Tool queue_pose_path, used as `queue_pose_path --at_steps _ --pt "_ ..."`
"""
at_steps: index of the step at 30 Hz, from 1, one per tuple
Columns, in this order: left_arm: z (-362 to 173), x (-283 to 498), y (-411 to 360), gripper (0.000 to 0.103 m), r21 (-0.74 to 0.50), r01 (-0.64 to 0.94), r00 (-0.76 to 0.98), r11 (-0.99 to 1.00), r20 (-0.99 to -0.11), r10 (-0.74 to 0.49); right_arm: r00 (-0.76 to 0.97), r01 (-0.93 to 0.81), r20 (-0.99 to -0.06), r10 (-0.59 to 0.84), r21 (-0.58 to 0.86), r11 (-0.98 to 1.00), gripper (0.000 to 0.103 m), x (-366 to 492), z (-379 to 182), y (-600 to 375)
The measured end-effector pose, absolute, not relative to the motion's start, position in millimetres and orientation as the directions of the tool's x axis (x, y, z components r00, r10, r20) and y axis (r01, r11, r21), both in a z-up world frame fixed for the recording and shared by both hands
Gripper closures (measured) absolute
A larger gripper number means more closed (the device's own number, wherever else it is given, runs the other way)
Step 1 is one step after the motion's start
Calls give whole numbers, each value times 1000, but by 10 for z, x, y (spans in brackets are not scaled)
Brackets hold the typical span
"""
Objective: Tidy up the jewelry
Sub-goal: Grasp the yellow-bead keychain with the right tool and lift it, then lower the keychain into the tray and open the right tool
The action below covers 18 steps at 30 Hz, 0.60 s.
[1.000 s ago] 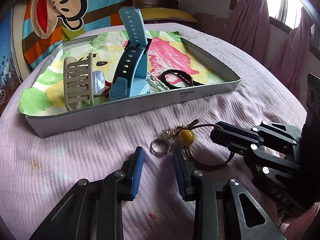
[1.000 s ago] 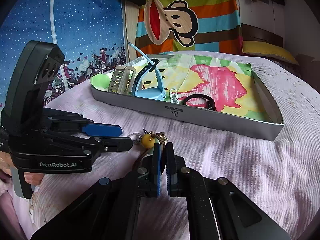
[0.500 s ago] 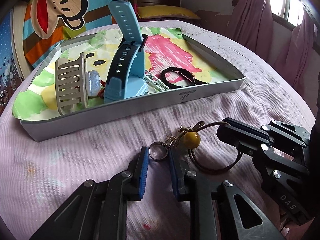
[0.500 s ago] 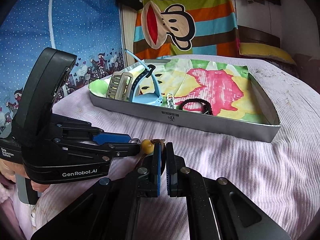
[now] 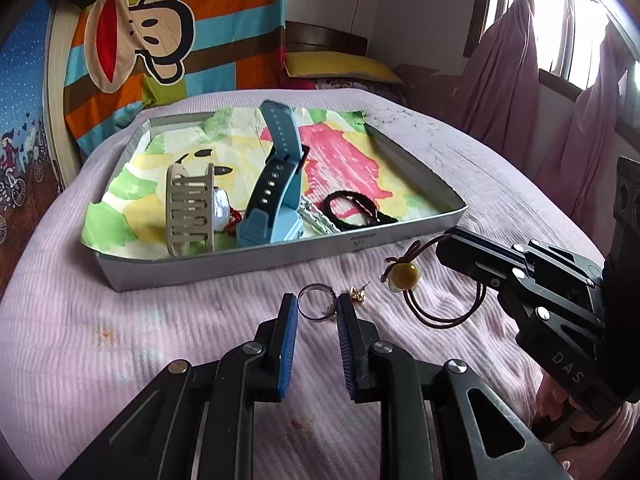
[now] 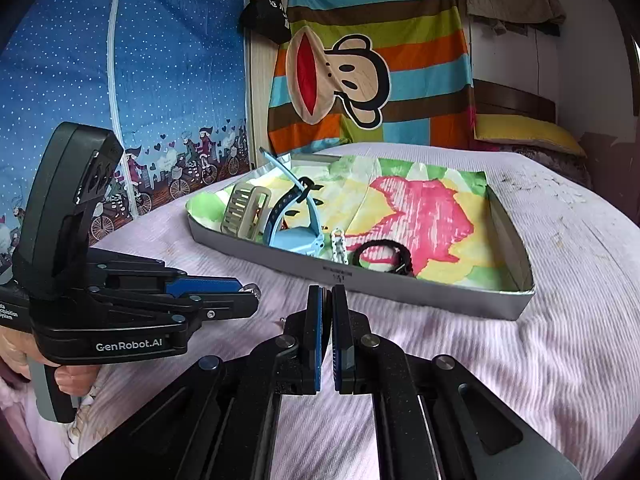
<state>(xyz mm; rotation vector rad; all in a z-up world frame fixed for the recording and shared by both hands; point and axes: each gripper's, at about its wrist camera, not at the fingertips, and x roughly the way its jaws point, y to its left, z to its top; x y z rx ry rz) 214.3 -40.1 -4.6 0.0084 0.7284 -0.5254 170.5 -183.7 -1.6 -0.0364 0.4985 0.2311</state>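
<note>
A silver ring point(image 5: 315, 307) sits between the tips of my left gripper point(image 5: 317, 309), whose blue pads stand close at each side of it; I cannot tell if they touch. A small gold earring point(image 5: 357, 295) lies just right of it. My right gripper point(image 6: 326, 300) is shut on the brown cord of a hair tie with a yellow bead point(image 5: 402, 275) and holds it raised; it also shows in the left wrist view point(image 5: 460, 248). The grey tray point(image 5: 240, 266) holds a blue watch point(image 5: 276, 196), a grey watch point(image 5: 190, 208), a silver chain point(image 6: 338, 246) and a black band point(image 5: 356, 210).
The tray point(image 6: 440, 292) is lined with coloured paper and lies on a pink bedspread point(image 5: 120, 340). A striped monkey blanket point(image 6: 360, 68) hangs behind, with a yellow pillow point(image 5: 340, 66) and pink curtains point(image 5: 520, 80) at the right.
My right gripper lifted the bead hair tie up and to the right, away from the ring. My left gripper narrowed around the ring, and the earring now lies apart.
</note>
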Motion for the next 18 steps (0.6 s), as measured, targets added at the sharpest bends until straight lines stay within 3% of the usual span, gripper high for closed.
queue_pose_path --at_steps 13,18 --pt "645 2510 -138 84 -177 325 801 929 -470 -369 902 -198 -398 168 -36 980 99 2135 596 -1894" --pt "712 2836 -168 84 -163 292 810 942 -481 -335 911 -169 -390 135 -54 984 99 2414 708 -1900"
